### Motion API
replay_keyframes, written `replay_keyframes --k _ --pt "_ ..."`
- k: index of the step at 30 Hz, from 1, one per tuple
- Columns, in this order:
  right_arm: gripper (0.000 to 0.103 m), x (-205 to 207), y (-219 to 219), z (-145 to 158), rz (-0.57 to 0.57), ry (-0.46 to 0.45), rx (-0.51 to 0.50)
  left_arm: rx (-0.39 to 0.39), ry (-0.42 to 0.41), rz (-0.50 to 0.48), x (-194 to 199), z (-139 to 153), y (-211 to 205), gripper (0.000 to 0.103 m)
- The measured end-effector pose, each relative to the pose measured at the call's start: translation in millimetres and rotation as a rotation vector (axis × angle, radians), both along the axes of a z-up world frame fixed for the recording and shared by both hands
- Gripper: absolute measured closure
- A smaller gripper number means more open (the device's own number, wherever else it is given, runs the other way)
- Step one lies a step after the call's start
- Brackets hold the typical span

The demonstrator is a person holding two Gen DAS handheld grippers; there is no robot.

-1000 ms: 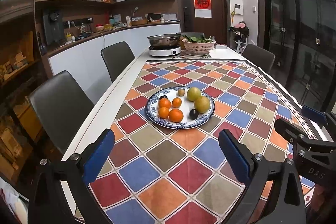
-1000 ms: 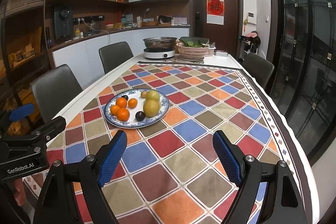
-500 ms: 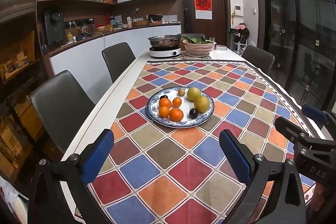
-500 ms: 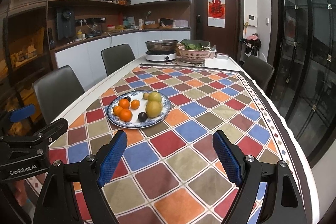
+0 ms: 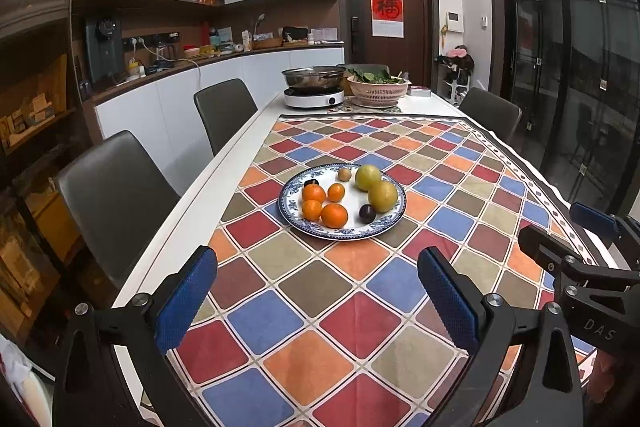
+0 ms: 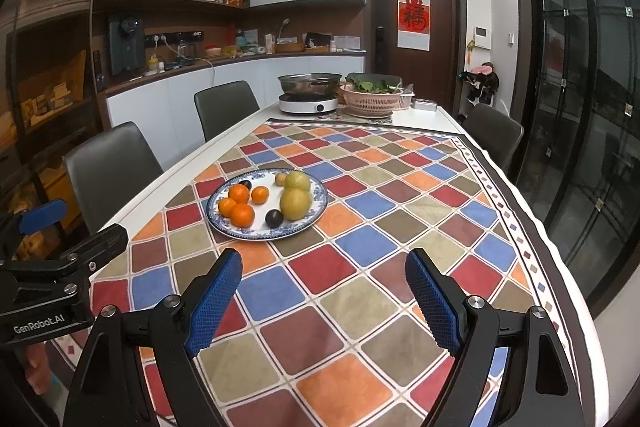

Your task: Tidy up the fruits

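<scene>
A blue-and-white plate [image 5: 390,225] [image 6: 320,201] stands on the checked tablecloth. It holds several oranges [image 5: 334,215] [image 6: 242,215], two yellow-green fruits [image 5: 383,196] [image 6: 295,203], two dark plums [image 5: 367,213] [image 6: 274,218] and a small brownish fruit [image 5: 344,174]. My left gripper [image 5: 318,297] is open and empty, above the cloth in front of the plate. My right gripper [image 6: 324,301] is open and empty, nearer than the plate and to its right. Each gripper shows at the edge of the other's view.
A pan on a white hob [image 5: 314,98] and a pink basket of greens [image 5: 378,89] stand at the table's far end. Grey chairs [image 5: 116,195] line the left side, one [image 5: 490,115] the far right. Glass doors lie to the right.
Both grippers have tilted up or drawn back slightly, so the plate sits a little lower and farther in both views. Both stay open and empty. The fruit has not moved.
</scene>
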State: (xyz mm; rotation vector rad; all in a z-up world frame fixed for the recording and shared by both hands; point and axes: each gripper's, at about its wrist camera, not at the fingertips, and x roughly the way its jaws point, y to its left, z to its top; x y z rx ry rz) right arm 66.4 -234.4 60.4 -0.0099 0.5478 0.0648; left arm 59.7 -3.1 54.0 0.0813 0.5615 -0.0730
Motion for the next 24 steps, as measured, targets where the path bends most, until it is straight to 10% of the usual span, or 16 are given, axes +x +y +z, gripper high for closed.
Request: replay_keyframes --k 24 --pt "0.019 1 0 -10 0.003 0.025 0.004 0.001 0.008 0.014 1 -5 0 0.001"
